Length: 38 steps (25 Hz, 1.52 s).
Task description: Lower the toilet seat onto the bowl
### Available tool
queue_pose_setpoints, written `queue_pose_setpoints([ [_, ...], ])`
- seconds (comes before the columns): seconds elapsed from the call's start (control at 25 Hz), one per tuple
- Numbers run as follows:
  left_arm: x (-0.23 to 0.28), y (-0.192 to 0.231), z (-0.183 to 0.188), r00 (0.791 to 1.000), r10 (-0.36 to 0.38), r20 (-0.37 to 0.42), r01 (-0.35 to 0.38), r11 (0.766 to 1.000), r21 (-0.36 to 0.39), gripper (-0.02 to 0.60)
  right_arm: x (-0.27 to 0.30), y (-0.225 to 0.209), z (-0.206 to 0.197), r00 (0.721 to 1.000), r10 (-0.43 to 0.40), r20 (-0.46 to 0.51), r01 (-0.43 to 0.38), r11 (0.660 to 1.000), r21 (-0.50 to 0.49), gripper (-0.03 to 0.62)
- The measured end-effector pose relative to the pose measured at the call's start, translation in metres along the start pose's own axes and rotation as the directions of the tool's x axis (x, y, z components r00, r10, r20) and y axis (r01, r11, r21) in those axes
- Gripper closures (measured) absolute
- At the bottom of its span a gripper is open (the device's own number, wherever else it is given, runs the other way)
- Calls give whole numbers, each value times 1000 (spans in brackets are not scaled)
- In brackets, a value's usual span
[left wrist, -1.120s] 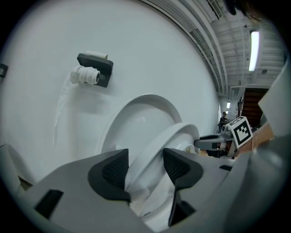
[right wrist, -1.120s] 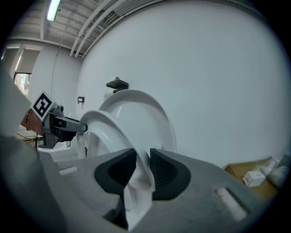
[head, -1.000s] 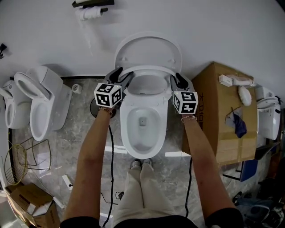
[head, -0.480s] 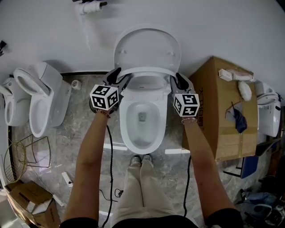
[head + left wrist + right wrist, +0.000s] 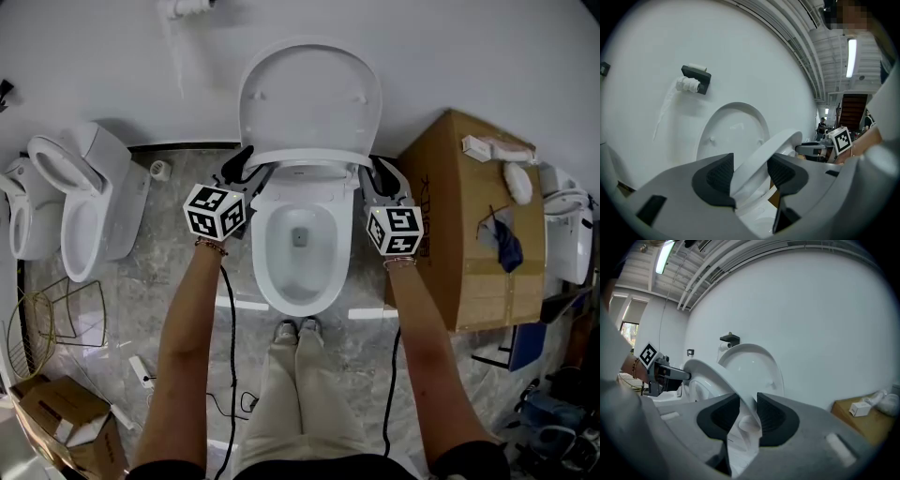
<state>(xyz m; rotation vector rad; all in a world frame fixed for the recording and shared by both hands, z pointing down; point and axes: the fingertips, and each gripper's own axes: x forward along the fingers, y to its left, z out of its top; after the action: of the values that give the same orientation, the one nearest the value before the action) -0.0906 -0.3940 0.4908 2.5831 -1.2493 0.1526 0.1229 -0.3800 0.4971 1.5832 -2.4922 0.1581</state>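
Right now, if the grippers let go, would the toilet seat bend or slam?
The toilet seat looks like stiff, glossy plastic, so probably no bending. Held tilted above the bowl, it would likely swing down hard. Its smooth surface might slip.

Glossy seat (image 5: 309, 156) & bowl (image 5: 263, 258), prob. ceramic; matt cardboard box (image 5: 464, 244); polished marble-look floor (image 5: 150, 281).

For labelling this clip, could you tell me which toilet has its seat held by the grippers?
The middle toilet, facing the person: the left gripper and right gripper clamp its half-lowered seat. The side toilets are untouched.
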Motion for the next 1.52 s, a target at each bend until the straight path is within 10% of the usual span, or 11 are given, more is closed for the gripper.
queue_pose_setpoints([
  [1.52, -83, -70, -85, 997, -5, -75, 20, 979, 205, 357, -104, 52, -73, 999, -12, -35, 12, 1000, 4, 474],
])
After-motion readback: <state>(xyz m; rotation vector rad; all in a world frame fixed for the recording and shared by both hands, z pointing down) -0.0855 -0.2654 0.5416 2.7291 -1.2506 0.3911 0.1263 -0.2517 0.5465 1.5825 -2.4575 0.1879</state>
